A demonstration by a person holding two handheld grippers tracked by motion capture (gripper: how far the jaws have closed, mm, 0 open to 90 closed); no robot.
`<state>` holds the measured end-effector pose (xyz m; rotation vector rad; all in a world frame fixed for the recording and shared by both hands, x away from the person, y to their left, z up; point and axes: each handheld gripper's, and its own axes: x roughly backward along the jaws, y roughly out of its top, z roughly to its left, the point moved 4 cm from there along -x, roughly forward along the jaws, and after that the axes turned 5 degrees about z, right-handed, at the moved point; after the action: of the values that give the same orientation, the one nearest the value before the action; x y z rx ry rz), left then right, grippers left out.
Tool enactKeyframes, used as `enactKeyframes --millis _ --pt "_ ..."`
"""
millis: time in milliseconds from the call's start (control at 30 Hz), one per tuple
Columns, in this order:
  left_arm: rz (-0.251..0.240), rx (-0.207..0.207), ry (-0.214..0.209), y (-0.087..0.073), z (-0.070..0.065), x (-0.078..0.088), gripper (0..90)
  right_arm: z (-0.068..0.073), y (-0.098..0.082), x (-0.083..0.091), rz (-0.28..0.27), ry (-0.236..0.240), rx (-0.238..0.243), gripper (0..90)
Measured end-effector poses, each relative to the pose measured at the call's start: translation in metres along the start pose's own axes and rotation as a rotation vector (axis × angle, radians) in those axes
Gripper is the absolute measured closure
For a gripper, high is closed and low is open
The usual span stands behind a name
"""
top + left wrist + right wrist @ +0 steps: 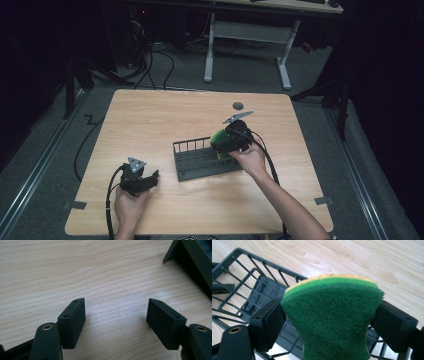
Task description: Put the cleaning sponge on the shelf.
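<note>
Sponge (pixel 334 315) was pinched by the right hand-held gripper (pixel 329 322) above the wire rack (pixel 200 162), seemingly for placing; the left hand-held gripper (pixel 116 320) rested spread.

Left gripper (pixel 115 315) agape, right gripper (pixel 329 322) clamped

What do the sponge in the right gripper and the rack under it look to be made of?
Sponge: dark green fibrous scouring face, fuzzy and matte, over a lighter green layer and a yellow-orange foam edge; it pinches in between the right gripper jaws, so it is soft.
Rack: thin dark bars with a dull, even finish, probably moulded plastic, though coated wire is possible.
Table: pale wood grain, smooth, likely laminate.
</note>
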<state>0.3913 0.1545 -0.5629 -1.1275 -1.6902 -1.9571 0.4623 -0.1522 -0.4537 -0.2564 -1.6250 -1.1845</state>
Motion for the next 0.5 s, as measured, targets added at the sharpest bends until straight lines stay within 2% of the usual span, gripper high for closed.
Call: enactKeyframes --millis 133,500 --pt "0.000 0.000 0.000 0.0000 0.0000 0.0000 31.9 0.0001 -0.0024 -0.0023 0.012 0.009 -0.003 14.1" --pt "0.000 0.000 0.000 0.0000 0.0000 0.0000 31.9 -0.0021 -0.0029 0.0034 -0.024 0.022 0.003 13.5"
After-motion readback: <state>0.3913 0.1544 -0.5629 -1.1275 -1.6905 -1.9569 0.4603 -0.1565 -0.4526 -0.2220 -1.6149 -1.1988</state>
